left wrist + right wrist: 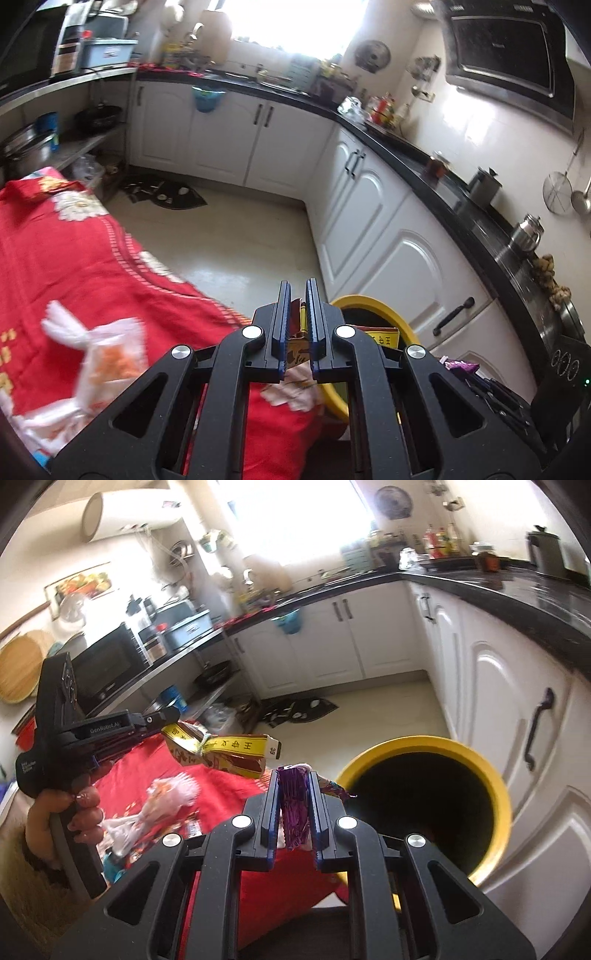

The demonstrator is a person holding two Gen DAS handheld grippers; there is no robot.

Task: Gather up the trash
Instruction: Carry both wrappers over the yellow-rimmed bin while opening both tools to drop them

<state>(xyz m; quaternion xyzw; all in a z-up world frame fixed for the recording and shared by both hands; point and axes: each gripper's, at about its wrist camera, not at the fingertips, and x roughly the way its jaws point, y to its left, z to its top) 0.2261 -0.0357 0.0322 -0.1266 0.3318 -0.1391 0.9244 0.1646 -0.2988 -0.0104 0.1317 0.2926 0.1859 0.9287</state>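
My left gripper (295, 291) is shut on a flattened yellow and brown carton (297, 338) and holds it above the edge of the red-clothed table (74, 266), beside the yellow trash bin (384, 314). In the right wrist view the left gripper (168, 716) holds this carton (225, 751) out toward the bin (495, 775). My right gripper (293, 775) is shut on a crumpled purple foil wrapper (295, 812), just left of the bin's open mouth. The wrapper also shows in the left wrist view (461, 366).
A white and orange plastic bag (107, 354) and other litter (147, 816) lie on the red cloth. White cabinets (388, 236) under a black counter (461, 206) stand right behind the bin. A dark floor mat (162, 192) lies on the tiled floor.
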